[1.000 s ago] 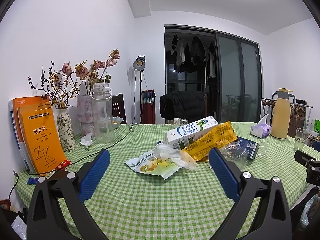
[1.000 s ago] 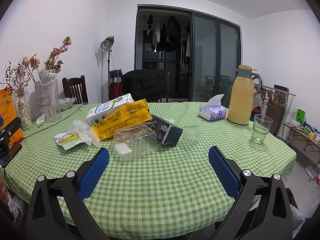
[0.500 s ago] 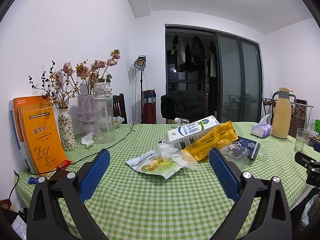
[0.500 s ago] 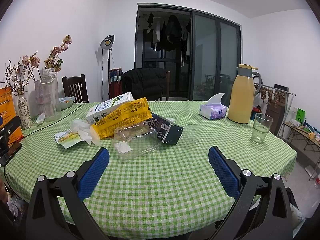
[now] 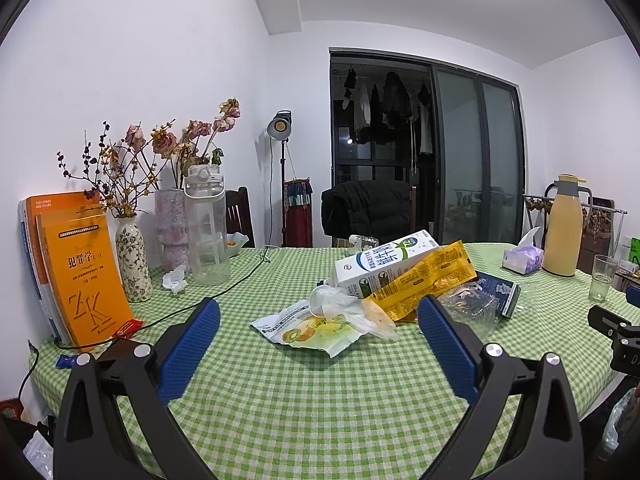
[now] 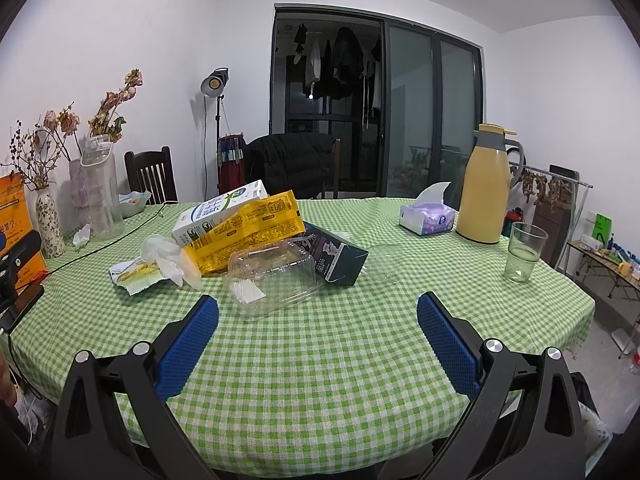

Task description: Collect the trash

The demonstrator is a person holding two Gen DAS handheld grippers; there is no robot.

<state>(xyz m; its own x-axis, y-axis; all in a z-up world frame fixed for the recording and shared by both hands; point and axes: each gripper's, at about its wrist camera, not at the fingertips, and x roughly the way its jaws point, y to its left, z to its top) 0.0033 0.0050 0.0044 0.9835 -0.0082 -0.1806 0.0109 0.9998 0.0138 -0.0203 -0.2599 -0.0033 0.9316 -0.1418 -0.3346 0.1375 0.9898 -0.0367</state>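
A heap of trash lies mid-table on the green checked cloth (image 5: 320, 400): a white milk carton (image 5: 384, 264), a yellow snack bag (image 5: 428, 280), a crumpled plastic glove (image 5: 344, 304) and a torn kiwi wrapper (image 5: 308, 330). In the right wrist view the clear plastic clamshell (image 6: 272, 276) and a dark box (image 6: 336, 258) lie nearest, with the carton (image 6: 220, 210) and yellow bag (image 6: 248, 228) behind. My left gripper (image 5: 318, 322) hangs open short of the wrapper. Also open and holding nothing, my right gripper (image 6: 318, 320) sits short of the clamshell.
Orange books (image 5: 76, 268), two vases with dried flowers (image 5: 132, 256), a clear water jug (image 5: 206, 232), a crumpled tissue (image 5: 174, 280) and a black cable (image 5: 224, 290) stand left. A tissue pack (image 6: 426, 218), yellow thermos (image 6: 486, 192) and drinking glass (image 6: 524, 254) stand right.
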